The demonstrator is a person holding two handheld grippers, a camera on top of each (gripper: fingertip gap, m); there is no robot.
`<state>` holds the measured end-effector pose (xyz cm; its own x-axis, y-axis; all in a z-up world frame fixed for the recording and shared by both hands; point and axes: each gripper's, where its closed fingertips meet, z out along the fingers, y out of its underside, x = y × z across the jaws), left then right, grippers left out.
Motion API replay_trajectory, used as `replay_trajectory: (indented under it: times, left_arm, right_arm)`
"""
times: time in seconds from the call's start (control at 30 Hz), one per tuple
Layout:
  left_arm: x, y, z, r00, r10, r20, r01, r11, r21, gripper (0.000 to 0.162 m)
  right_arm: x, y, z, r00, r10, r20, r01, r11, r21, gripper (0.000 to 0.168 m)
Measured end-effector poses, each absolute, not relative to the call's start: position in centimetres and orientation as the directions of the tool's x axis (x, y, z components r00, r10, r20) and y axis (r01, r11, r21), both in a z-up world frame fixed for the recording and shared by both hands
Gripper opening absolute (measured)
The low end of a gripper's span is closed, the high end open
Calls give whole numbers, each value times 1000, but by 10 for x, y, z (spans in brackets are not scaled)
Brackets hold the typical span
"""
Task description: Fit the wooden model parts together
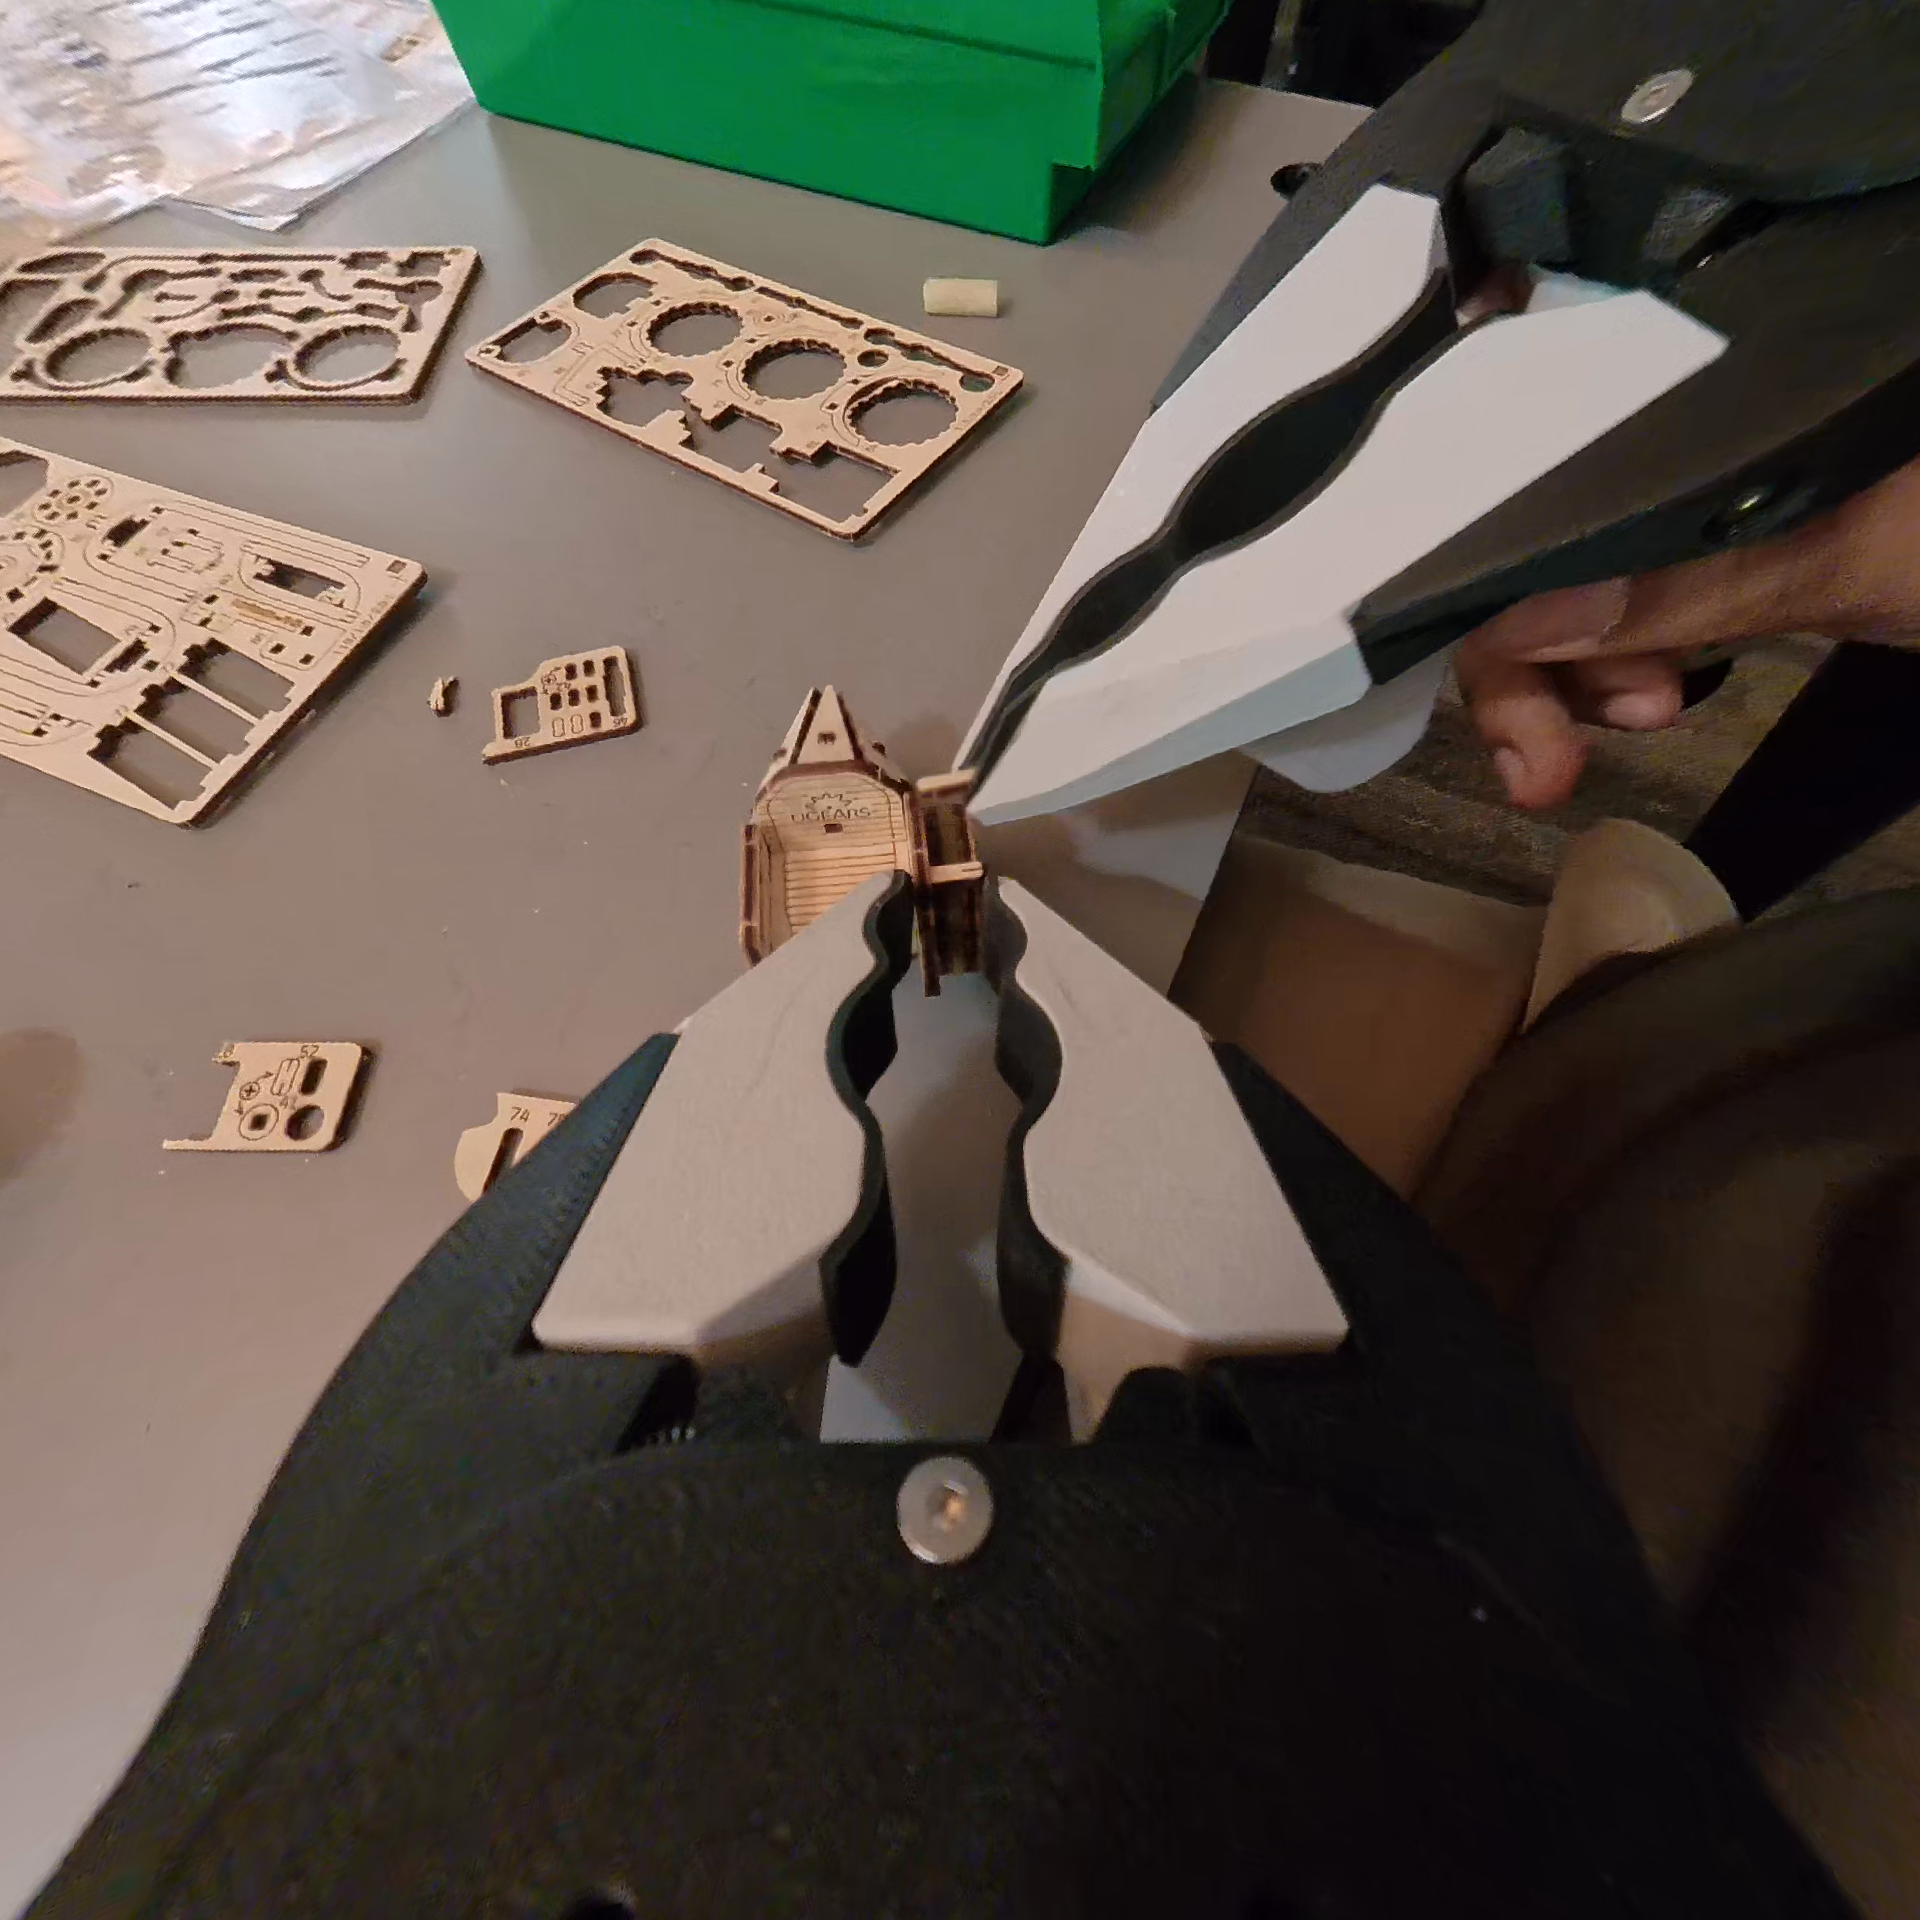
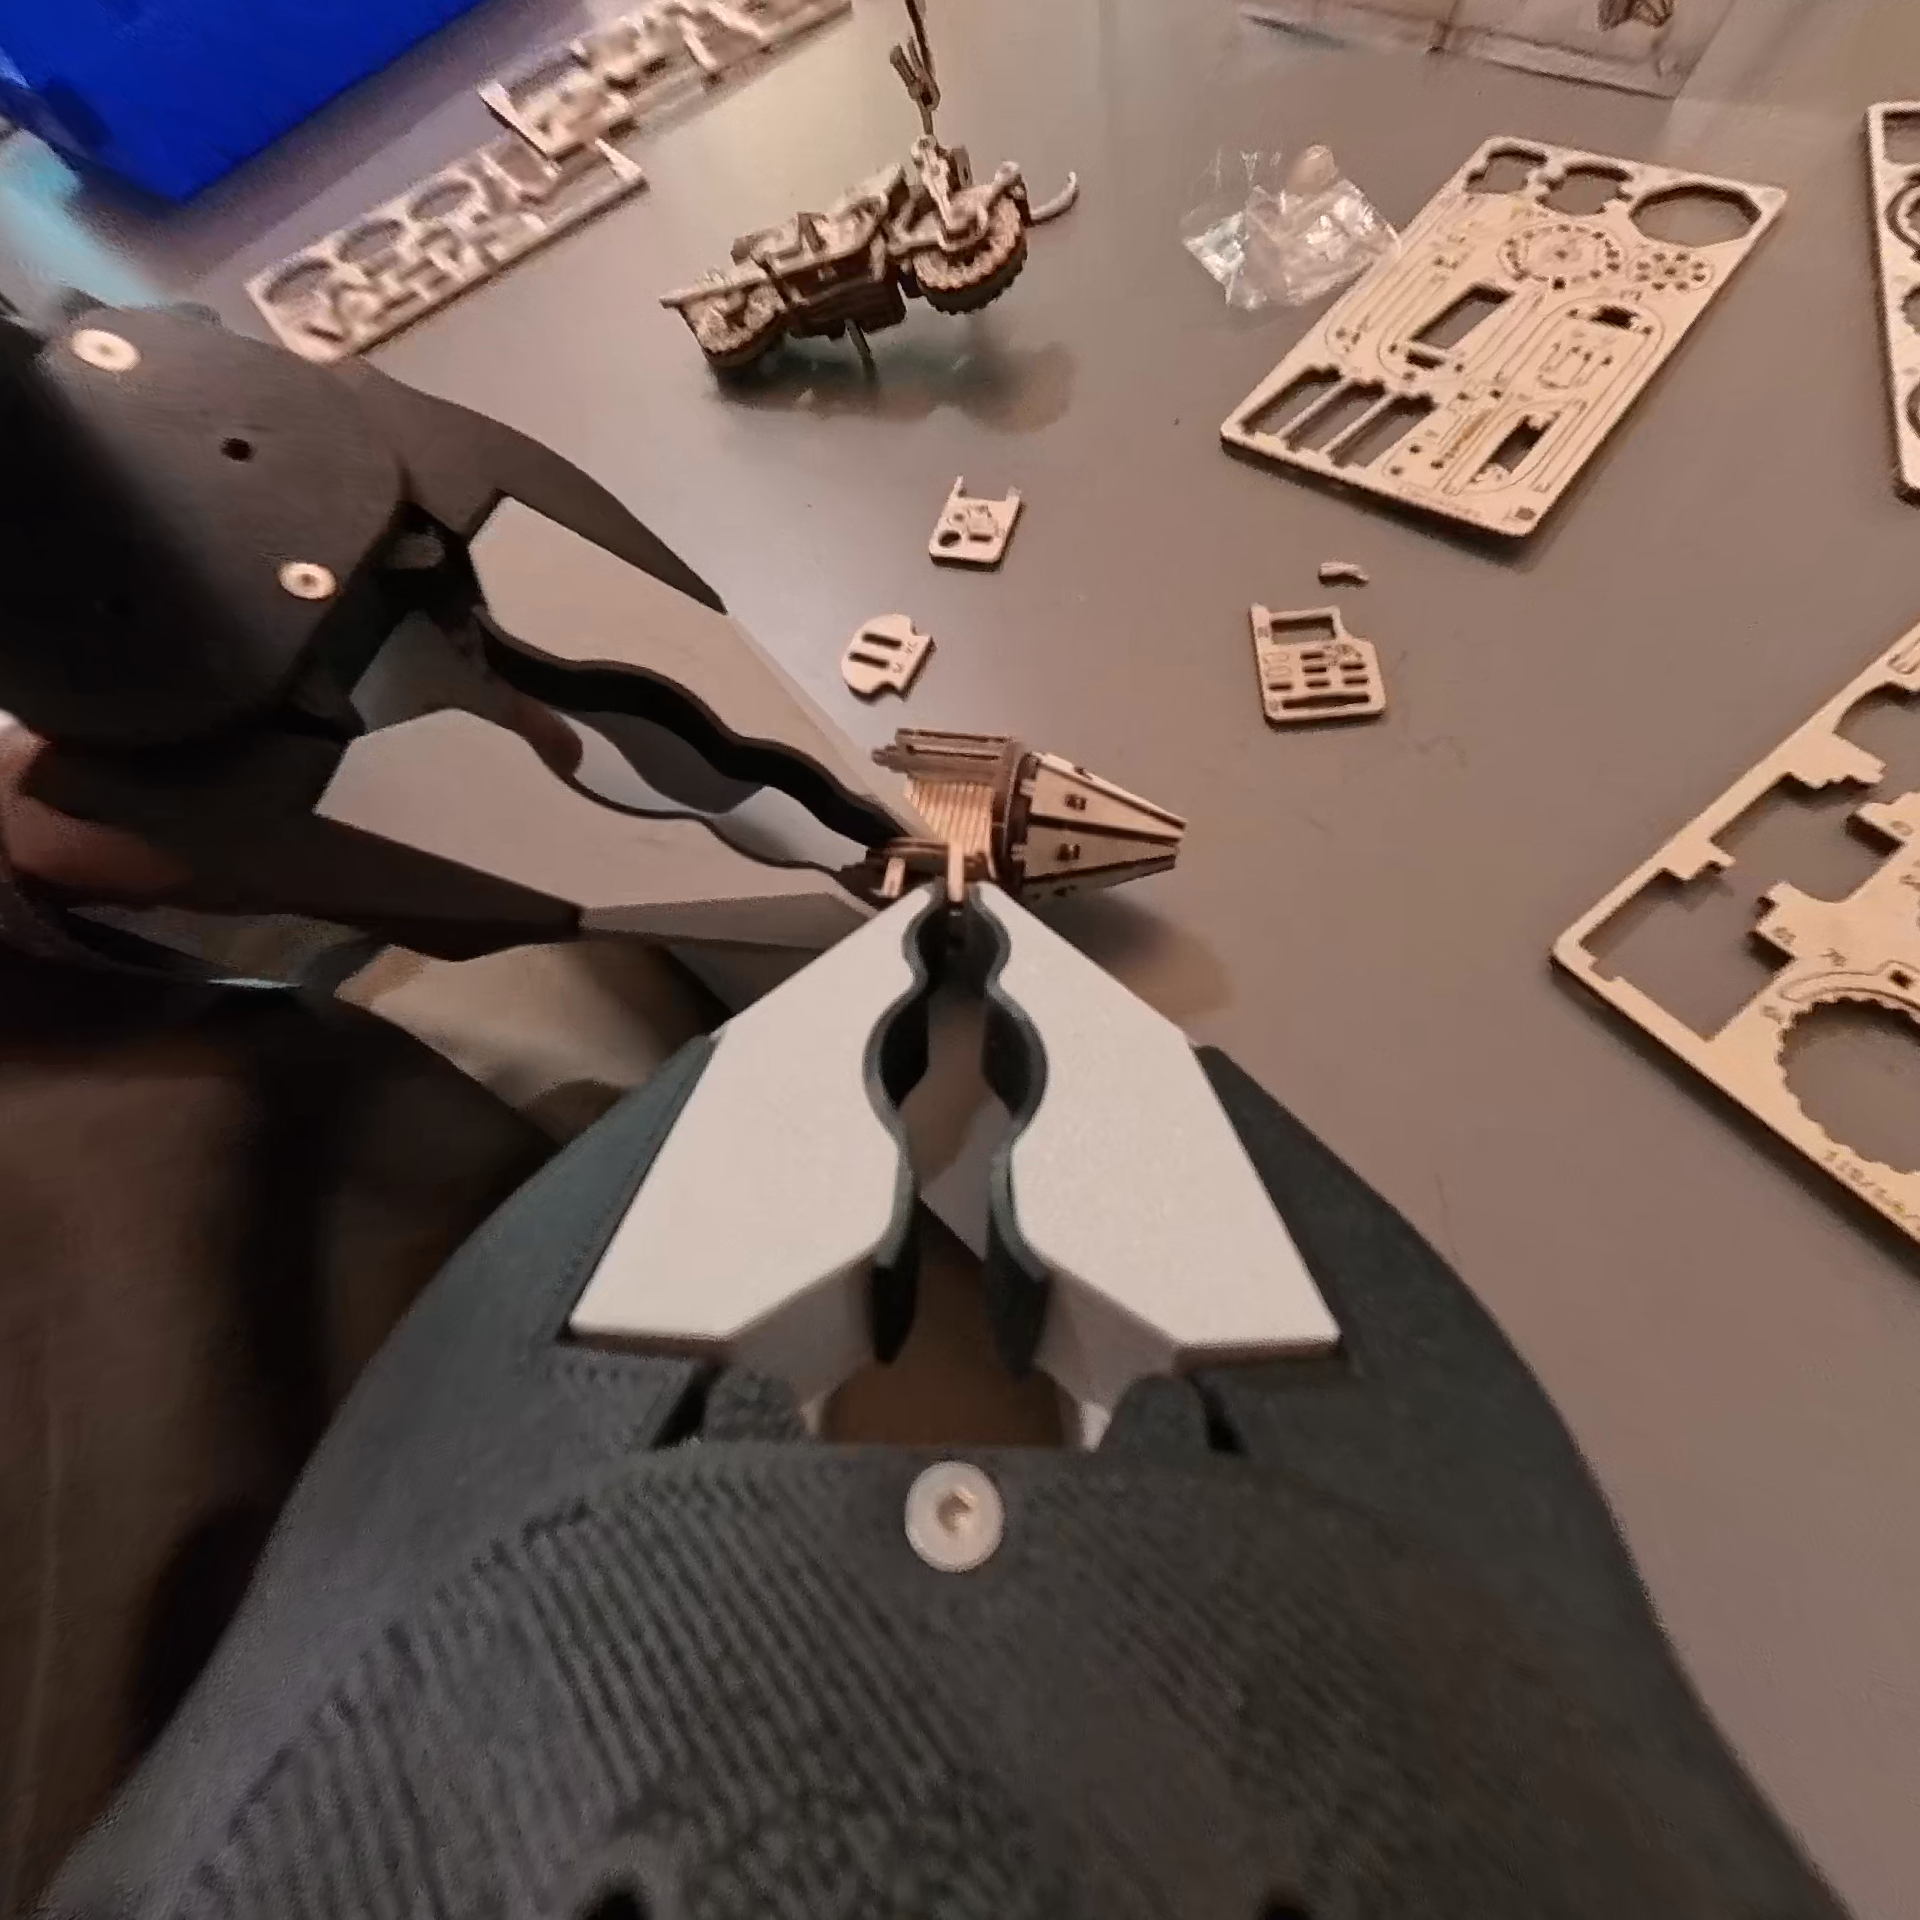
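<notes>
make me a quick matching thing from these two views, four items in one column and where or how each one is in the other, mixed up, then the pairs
Things:
1. left gripper
2. right gripper
3. finished wooden motorcycle
4. green box

Places or states:
A. standing on its own on the grey table, nothing touching it
B. at the far edge of the table, beyond the punched-out wooden sheets
C. closed on the side wall of the small wooden sidecar body
D. pinching a small flat wooden piece against the body's edge

Pairs: 1-C, 2-D, 3-A, 4-B
</notes>
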<state>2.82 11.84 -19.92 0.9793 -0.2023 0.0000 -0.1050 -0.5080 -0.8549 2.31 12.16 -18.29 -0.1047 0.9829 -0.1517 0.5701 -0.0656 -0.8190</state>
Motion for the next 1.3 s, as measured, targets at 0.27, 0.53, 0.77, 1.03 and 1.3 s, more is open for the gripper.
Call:
replay_trajectory:
  times: [0.27, 0.53, 0.77, 1.03, 1.3]
  left_arm:
    - [8, 119, -192, 964, -140, 225, 129, -496, -859, 9]
    - [-12, 122, -187, 844, -90, 528, 426, -487, -762, 9]
    - [-15, 130, -184, 748, -91, 657, 545, -481, -687, 9]
    - [-19, 136, -182, 699, -92, 710, 597, -472, -649, 9]
    - [-20, 136, -182, 690, -87, 719, 607, -471, -640, 9]
  right_arm:
    - [16, 134, -166, -148, 966, -212, 445, -127, -886, 1]
    - [0, 149, -174, -165, 925, -343, 426, -247, -870, 0]
    - [-4, 169, -133, -176, 949, -261, 202, -225, -953, 0]
    - [-14, 190, -144, -129, 911, -390, 246, -352, -903, 0]
    - [-21, 194, -152, -106, 895, -434, 291, -389, -874, 1]
